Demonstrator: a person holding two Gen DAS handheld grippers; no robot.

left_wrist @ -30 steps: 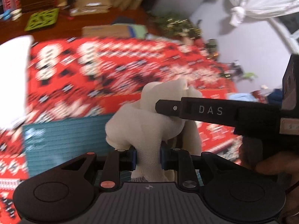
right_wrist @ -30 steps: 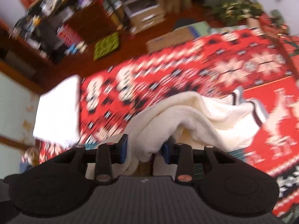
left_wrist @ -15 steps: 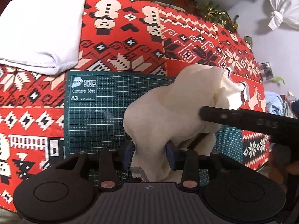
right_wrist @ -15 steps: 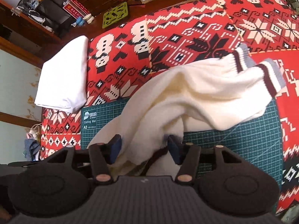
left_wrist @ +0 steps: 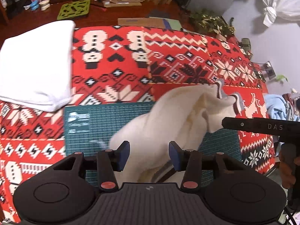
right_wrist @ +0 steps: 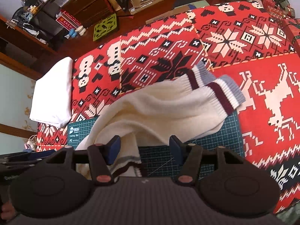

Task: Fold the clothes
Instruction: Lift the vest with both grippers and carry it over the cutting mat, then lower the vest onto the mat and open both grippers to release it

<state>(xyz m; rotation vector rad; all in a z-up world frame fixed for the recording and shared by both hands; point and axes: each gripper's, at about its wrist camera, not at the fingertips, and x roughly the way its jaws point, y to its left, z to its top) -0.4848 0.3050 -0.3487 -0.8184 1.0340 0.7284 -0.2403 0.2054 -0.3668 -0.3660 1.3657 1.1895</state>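
A cream knit sweater [right_wrist: 168, 108] with maroon and grey striped cuffs [right_wrist: 223, 91] lies crumpled on the green cutting mat [right_wrist: 211, 140]. In the left wrist view the same sweater [left_wrist: 178, 116] spreads from between the fingers toward the right. My left gripper [left_wrist: 149, 154] stands open with the fabric lying loose between its blue pads. My right gripper [right_wrist: 144, 151] is open too, above the sweater's striped hem [right_wrist: 127, 163]. The other tool's black finger [left_wrist: 262, 126] crosses the right edge of the left wrist view.
A folded white garment [left_wrist: 35, 65] rests on the red patterned blanket [left_wrist: 168, 56] at the left of the mat [left_wrist: 105, 120]. Beyond the bed lie a wooden floor, a green trivet [left_wrist: 74, 9], cardboard and shelves. A hand [left_wrist: 288, 168] holds the right tool.
Both grippers opened and let go of the sweater, which dropped onto the mat and spread out. The cuffs now lie toward the right on the blanket.
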